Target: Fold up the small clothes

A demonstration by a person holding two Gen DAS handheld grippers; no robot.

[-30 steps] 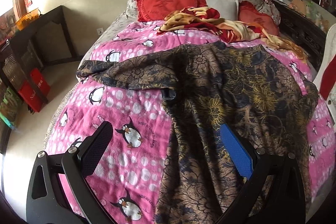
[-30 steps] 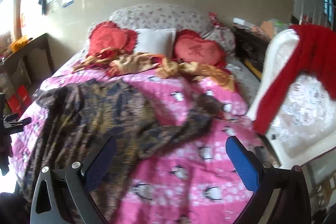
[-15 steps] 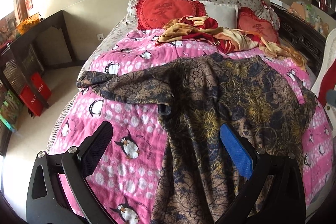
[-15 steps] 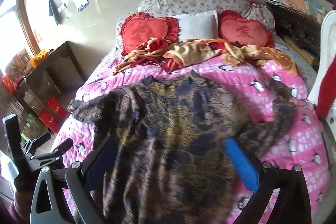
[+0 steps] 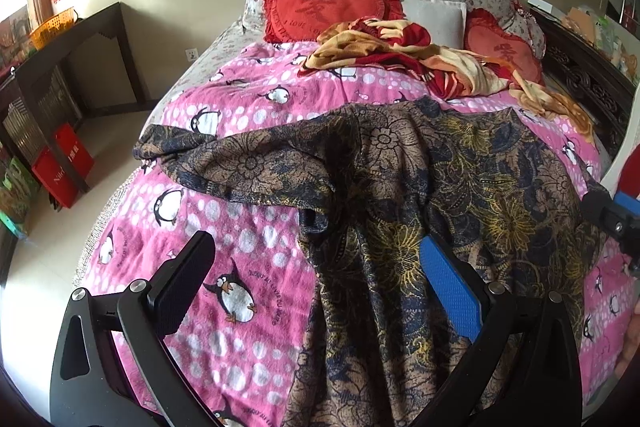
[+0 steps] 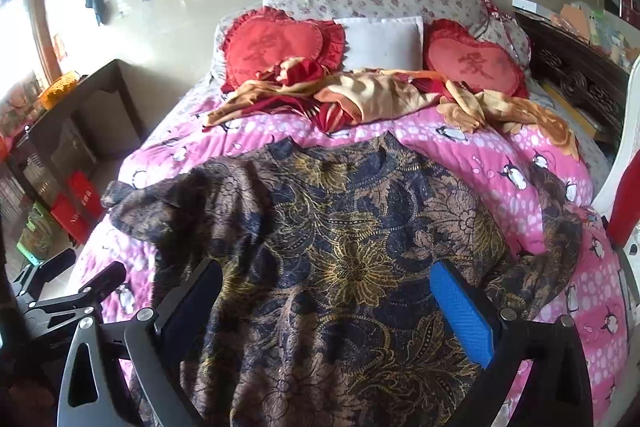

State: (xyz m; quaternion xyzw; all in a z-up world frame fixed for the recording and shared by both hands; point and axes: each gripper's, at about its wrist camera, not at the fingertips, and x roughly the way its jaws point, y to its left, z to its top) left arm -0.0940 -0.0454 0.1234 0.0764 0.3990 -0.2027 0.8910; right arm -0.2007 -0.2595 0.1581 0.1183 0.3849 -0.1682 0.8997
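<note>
A dark brown and navy flowered shirt (image 5: 440,179) lies spread on the pink penguin bedspread (image 5: 248,219), its left sleeve (image 5: 224,159) stretched toward the bed's left edge. It also shows in the right wrist view (image 6: 352,235), its right sleeve (image 6: 560,227) bunched near the right edge. My left gripper (image 5: 316,275) is open and empty above the shirt's lower left side. My right gripper (image 6: 328,299) is open and empty above the shirt's lower middle. The left gripper shows at the left edge of the right wrist view (image 6: 68,283).
Red heart cushions (image 6: 280,47), a white pillow (image 6: 384,41) and a crumpled red and yellow cloth (image 6: 360,99) lie at the bed's head. A dark desk (image 5: 68,67) and red boxes (image 5: 60,167) stand left. A white chair with red cloth (image 6: 628,187) stands right.
The right wrist view swung left from the bed's right side to over the shirt's middle. The left gripper shifted slightly back. The shirt lies as before. Both grippers stayed open.
</note>
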